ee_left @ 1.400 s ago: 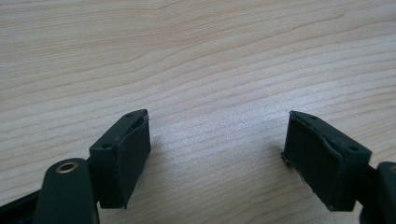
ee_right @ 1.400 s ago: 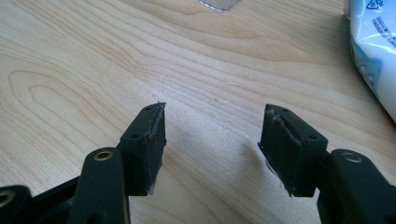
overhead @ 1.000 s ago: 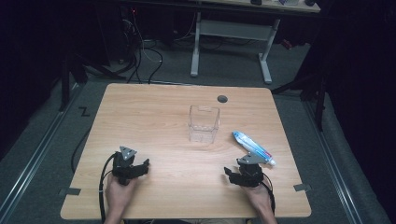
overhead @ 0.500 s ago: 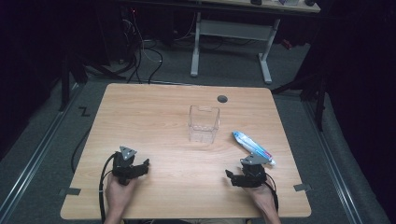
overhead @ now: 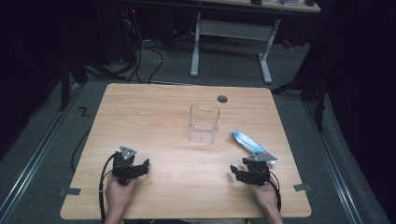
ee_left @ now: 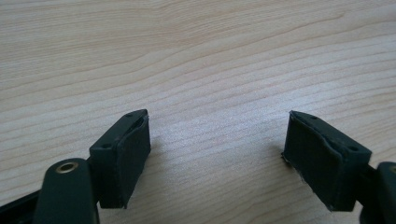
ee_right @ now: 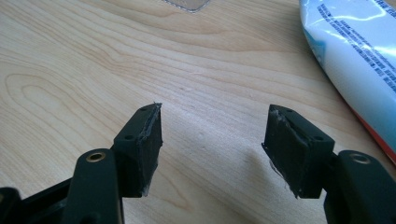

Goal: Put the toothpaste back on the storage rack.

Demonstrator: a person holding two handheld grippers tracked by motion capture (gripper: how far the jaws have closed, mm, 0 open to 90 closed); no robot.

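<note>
A clear plastic box [overhead: 204, 123] stands upright near the middle of the wooden table [overhead: 154, 116]. To its right lies a blue and white tube [overhead: 252, 145], angled toward the front right. My right gripper [overhead: 237, 171] rests low on the table just in front of the tube's near end. Its jaws are open and have just been closing, with nothing between them [ee_right: 215, 126]. The tube [ee_right: 355, 56] lies to the right of those jaws, and a corner of the box [ee_right: 187, 3] shows ahead. My left gripper [overhead: 139, 167] sits at the front left, open over bare wood [ee_left: 217, 135].
A dark round hole [overhead: 222, 98] sits in the table behind the box. Tape marks [overhead: 69, 191] lie by the front corners. Beyond the far edge stand a white desk frame [overhead: 229, 42] and floor cables [overhead: 140, 51].
My right gripper has edged slightly to the right, closer to the tube's near end. The left gripper, the box and the tube have kept still.
</note>
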